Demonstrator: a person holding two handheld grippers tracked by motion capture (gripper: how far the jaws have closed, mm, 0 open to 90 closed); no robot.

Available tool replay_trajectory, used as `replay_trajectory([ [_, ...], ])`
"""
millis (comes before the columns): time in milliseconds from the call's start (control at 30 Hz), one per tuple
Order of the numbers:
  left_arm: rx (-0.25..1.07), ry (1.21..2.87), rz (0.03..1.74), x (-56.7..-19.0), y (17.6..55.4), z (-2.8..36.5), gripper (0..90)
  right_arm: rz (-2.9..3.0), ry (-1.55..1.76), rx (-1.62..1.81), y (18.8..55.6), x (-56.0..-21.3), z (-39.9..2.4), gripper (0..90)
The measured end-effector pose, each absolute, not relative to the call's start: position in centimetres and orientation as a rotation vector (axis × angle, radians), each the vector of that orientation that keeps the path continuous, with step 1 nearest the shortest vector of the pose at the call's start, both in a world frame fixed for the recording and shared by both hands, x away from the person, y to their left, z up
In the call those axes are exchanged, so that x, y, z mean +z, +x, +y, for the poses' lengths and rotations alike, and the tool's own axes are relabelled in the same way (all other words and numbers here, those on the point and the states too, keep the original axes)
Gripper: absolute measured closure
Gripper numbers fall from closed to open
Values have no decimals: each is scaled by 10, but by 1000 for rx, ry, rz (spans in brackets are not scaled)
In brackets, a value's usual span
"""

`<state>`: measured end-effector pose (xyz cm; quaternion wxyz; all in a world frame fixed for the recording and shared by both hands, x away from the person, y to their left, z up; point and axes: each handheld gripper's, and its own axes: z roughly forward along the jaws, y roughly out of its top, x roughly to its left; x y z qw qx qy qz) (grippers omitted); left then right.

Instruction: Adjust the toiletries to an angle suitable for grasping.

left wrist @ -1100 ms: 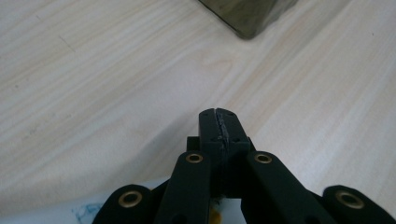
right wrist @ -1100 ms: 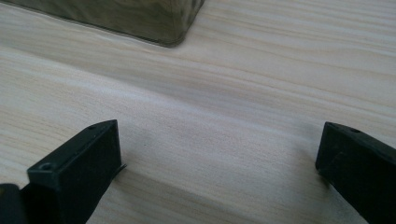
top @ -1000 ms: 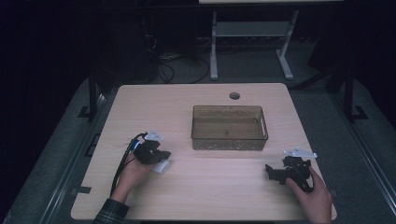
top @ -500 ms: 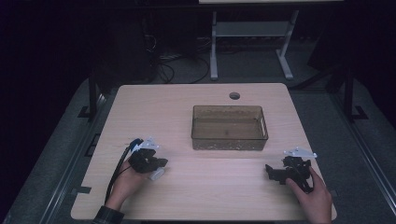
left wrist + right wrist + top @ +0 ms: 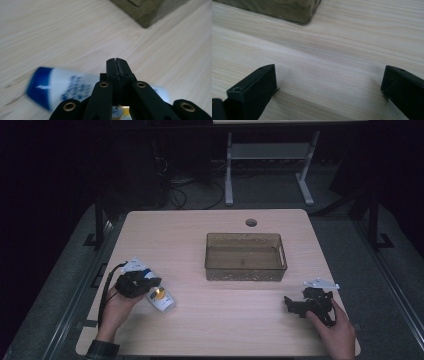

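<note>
A white tube with a blue end lies flat near the bench's front-left edge, bare wood all round; its print is too blurred to read. The left tool is clenched with nothing between its jaws, above the tube. The right tool gapes wide over bare bench, near the brownish bin.
</note>
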<state>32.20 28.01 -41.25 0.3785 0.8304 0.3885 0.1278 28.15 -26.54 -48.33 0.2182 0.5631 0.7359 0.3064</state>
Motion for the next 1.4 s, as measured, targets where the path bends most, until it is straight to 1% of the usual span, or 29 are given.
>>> replay_trajectory([
  [400, 458, 2065, 1140, -419, 330, 331, 885, 2037, 1559, 848, 281, -483, -265, 0],
  [600, 474, 2048, 1209, -431, 335, 347, 885, 2037, 1558, 849, 282, -483, -265, 0],
  [767, 463, 2059, 1241, -442, 340, 352, 886, 2037, 1559, 849, 281, -483, -265, 0],
  [967, 430, 2071, 1255, -452, 345, 347, 886, 2038, 1558, 848, 282, -483, -265, 0],
  [1400, 402, 2071, 1264, -456, 352, 339, 886, 2037, 1560, 848, 281, -483, -265, 0],
])
